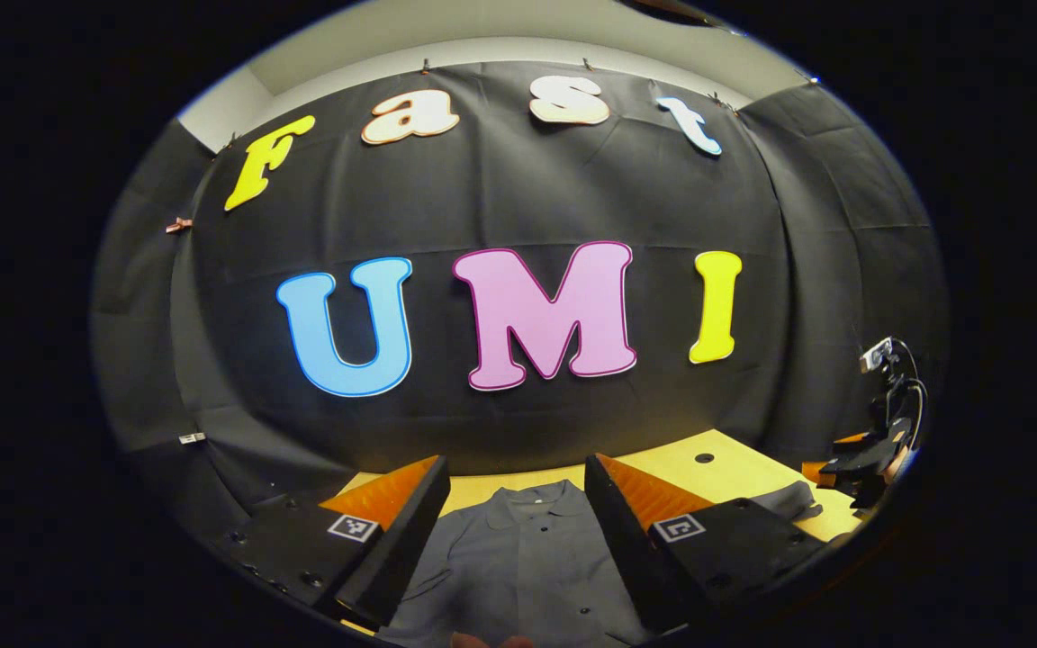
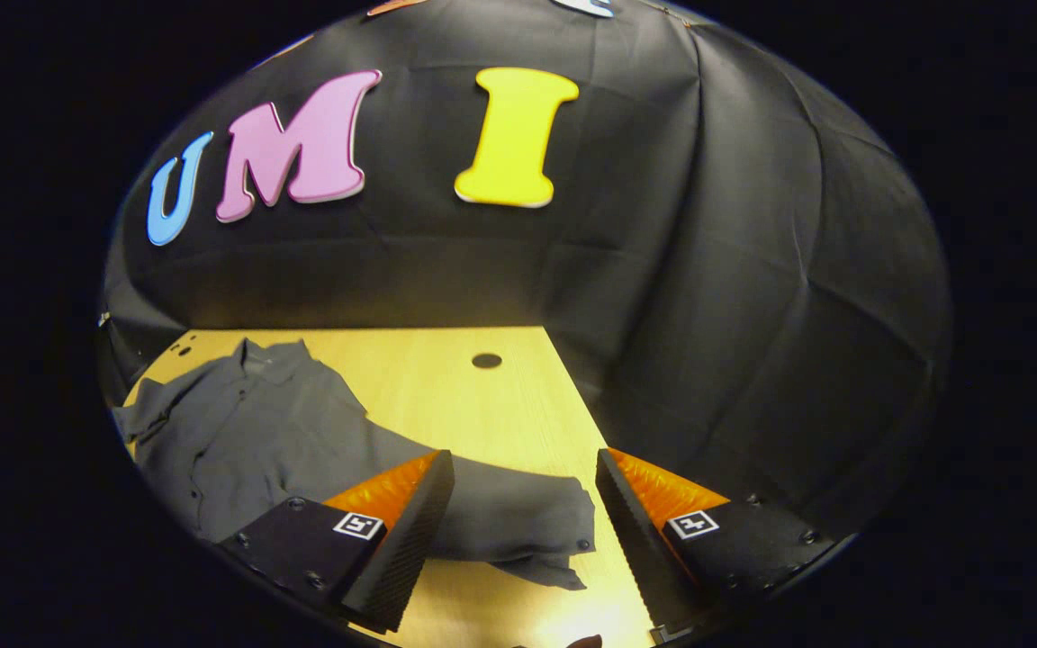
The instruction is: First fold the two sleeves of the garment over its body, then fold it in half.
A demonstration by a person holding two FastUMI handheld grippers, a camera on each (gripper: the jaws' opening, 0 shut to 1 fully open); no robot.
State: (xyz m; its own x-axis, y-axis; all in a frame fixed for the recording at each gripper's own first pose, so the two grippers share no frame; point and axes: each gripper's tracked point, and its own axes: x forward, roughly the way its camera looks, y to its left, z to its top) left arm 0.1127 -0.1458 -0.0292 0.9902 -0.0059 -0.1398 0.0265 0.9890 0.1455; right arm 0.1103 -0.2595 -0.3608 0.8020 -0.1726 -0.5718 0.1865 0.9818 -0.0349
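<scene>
A grey button-up shirt lies flat on the table, collar toward the wall. My left gripper hovers open above the shirt's body, one finger on each side of the button placket. In the right gripper view the shirt's body spreads to the left and one sleeve stretches out across the wood. My right gripper is open with that sleeve's cuff end lying between and below its fingers. The right gripper also appears far off at the table's right end, beside the sleeve.
The table is light yellow wood with a small round hole near its back. Its right edge runs along the black cloth wall. A camera on a stand rises at the far right.
</scene>
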